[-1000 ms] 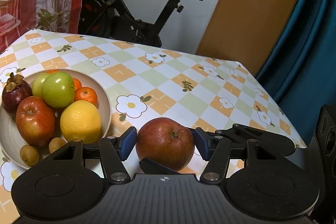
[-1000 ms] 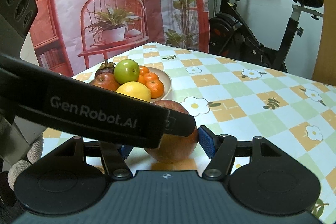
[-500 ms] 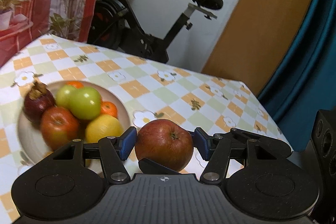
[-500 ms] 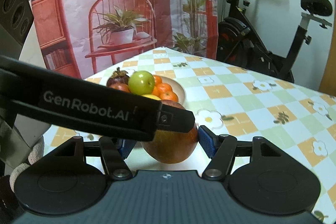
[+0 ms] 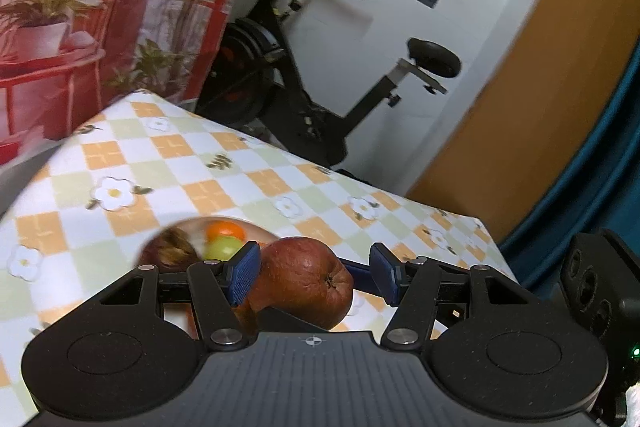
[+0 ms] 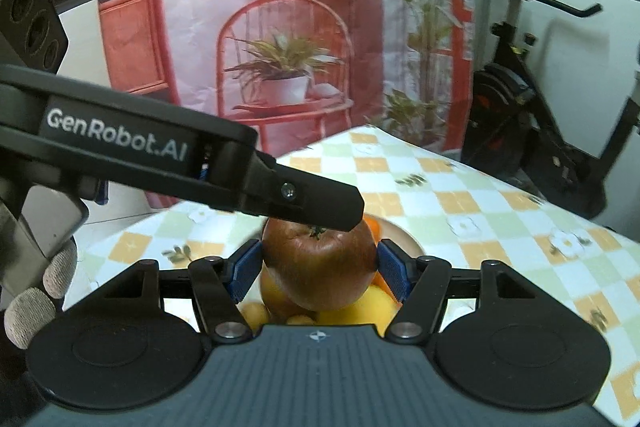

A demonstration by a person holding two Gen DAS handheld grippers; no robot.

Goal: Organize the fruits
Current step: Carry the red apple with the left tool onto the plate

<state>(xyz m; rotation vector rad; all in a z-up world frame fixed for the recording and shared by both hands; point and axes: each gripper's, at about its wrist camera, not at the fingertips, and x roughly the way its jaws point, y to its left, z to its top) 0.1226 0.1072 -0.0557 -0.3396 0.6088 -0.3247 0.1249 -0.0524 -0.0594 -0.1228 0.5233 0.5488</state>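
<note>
Right hand-held gripper (image 6: 320, 267) has the apple (image 6: 316, 267). It's about half spread, and both blue pads (image 6: 246, 265) press flat on the apple's flanks, one each side. From this wrist the stem sticks up out of its dimple and tips a little away from me, so the core runs close to upright.

Left hand-held gripper (image 5: 314, 275) is also about half spread, with the apple (image 5: 300, 279) sitting between its fingers. Here the stem end faces right, toward the far pad (image 5: 384, 277), so the core lies roughly across from pad to pad. The near pad (image 5: 244, 279) touches the skin. The far one stands clear with a gap showing, so this one has no real clamp on it. In the right wrist view, one left finger (image 6: 280, 187) crosses just above the stem.

The apple is deep red going to brown, dull rather than glossy, faintly streaked and puckered round the stem. It's round and a touch wider than tall.

It hangs off the checked surface (image 5: 200, 187), over the bowl (image 6: 404, 235), with a lemon (image 6: 376, 303) and other yellow fruit right beneath it. I can't tell whether it touches them. From the left wrist, an orange (image 5: 224, 230) and a green fruit (image 5: 224, 247) in the bowl peek out behind the near pad, blurred.
</note>
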